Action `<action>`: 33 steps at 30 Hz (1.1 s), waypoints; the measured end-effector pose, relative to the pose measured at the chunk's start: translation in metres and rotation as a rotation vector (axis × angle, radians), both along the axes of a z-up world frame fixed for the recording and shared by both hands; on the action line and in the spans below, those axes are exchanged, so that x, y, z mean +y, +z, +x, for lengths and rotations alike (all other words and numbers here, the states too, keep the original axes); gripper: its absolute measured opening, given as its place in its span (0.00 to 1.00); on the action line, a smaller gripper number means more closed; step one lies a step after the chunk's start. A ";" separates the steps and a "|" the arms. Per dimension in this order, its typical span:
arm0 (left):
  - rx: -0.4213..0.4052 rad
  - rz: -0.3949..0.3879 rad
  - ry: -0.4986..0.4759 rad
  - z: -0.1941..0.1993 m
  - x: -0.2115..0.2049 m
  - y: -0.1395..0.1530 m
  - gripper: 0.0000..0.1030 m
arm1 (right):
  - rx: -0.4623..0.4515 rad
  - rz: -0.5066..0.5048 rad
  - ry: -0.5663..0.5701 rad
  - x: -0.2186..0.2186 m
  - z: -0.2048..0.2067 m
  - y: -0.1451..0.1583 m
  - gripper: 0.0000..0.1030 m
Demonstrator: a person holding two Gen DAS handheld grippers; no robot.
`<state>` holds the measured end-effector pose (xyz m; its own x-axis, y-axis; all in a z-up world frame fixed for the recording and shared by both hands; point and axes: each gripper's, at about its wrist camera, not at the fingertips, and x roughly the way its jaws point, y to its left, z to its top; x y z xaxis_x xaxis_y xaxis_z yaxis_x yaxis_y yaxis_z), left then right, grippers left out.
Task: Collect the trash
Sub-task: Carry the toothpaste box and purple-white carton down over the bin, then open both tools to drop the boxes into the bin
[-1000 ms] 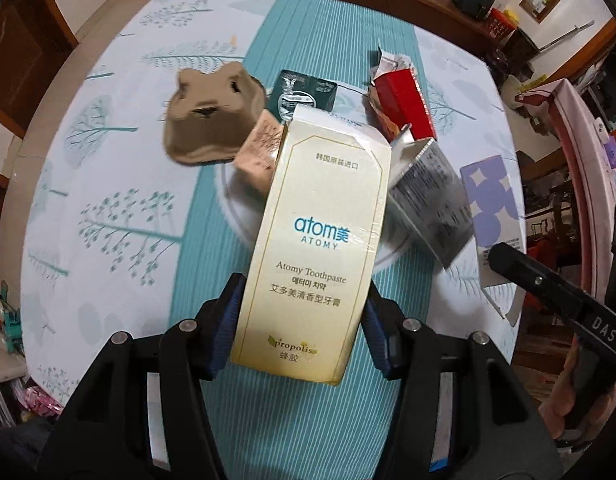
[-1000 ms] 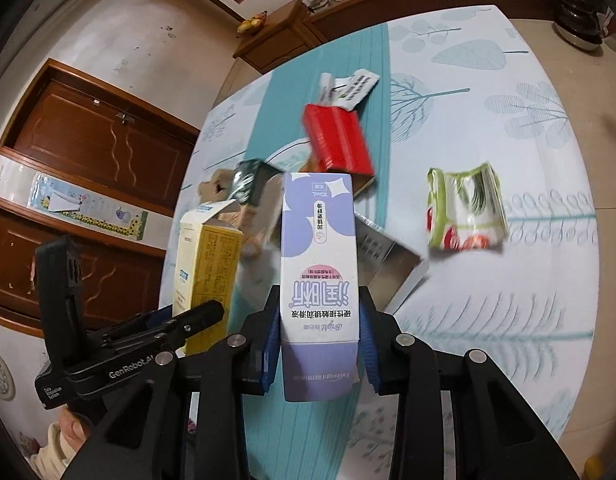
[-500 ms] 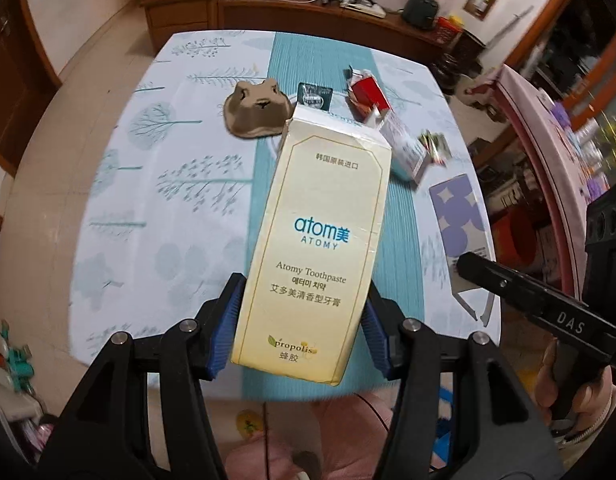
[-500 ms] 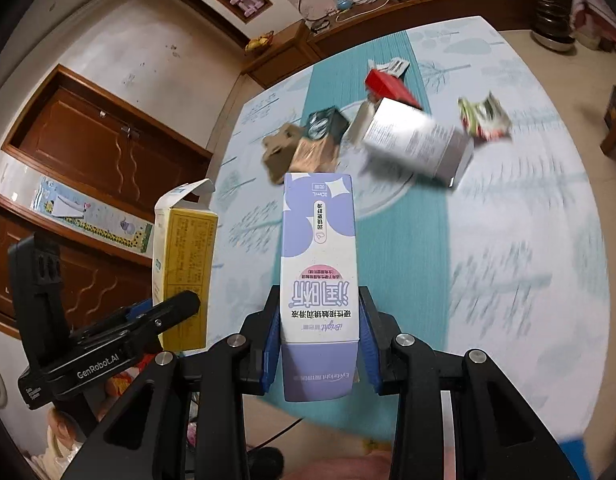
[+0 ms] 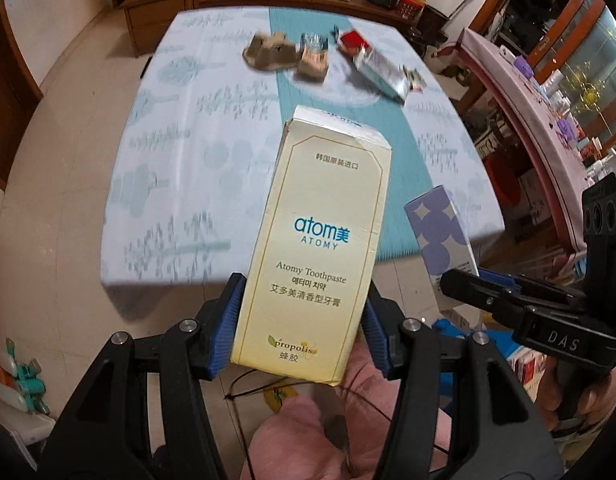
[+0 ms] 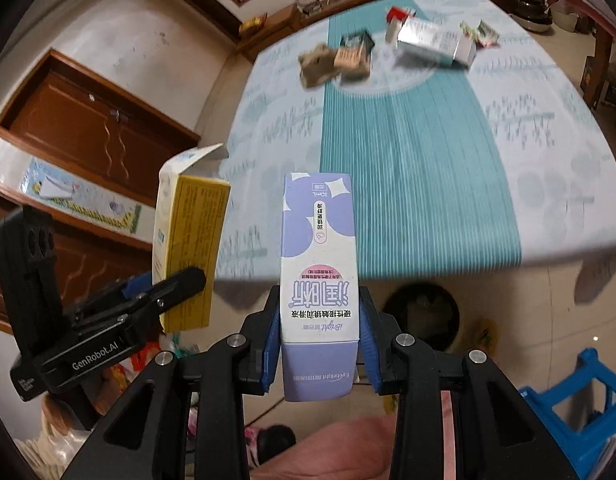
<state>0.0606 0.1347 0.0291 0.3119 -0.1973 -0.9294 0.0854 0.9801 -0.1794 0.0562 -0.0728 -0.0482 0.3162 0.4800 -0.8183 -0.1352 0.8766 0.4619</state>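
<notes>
The left gripper [image 5: 300, 332] is clamped on a cream cardboard toothpaste box [image 5: 315, 248]; the right gripper [image 6: 317, 344] is clamped on a lilac-and-white carton [image 6: 319, 276]. Only the right view shows a dark round bin [image 6: 421, 316] just beyond its fingertips, below the table edge [image 6: 427, 270].

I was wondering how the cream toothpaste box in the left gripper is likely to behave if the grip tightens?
The toothpaste box is thin card with its top flap open in the right wrist view, so it is probably empty and light. The left gripper clamps only its lower end, so harder squeezing would likely dent it. Its glossy faces might slip.
</notes>
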 end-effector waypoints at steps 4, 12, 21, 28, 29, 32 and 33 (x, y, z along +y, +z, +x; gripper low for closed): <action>0.058 -0.018 0.005 -0.027 0.005 -0.029 0.50 | 0.033 -0.050 0.051 0.017 -0.027 -0.018 0.33; 0.190 -0.034 0.043 -0.066 0.004 -0.124 0.50 | 0.156 -0.112 0.118 0.033 -0.065 -0.102 0.33; 0.270 -0.007 0.083 -0.076 -0.019 -0.250 0.50 | 0.278 -0.124 0.070 0.014 -0.073 -0.245 0.33; 0.283 0.040 0.127 -0.064 -0.030 -0.336 0.51 | 0.291 -0.139 0.030 0.002 -0.061 -0.332 0.33; 0.287 0.048 0.133 -0.062 -0.031 -0.347 0.51 | 0.293 -0.141 0.021 0.000 -0.056 -0.344 0.33; 0.285 0.055 0.154 -0.052 -0.031 -0.372 0.51 | 0.293 -0.150 -0.004 -0.001 -0.042 -0.377 0.34; 0.284 0.051 0.159 -0.050 -0.031 -0.379 0.51 | 0.292 -0.151 -0.009 -0.002 -0.034 -0.384 0.34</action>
<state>0.0102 0.1035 -0.3496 0.0624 -0.1176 -0.9911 -0.1156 0.9855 -0.1242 0.0226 -0.0747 -0.4325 0.0613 0.3449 -0.9366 -0.0084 0.9385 0.3451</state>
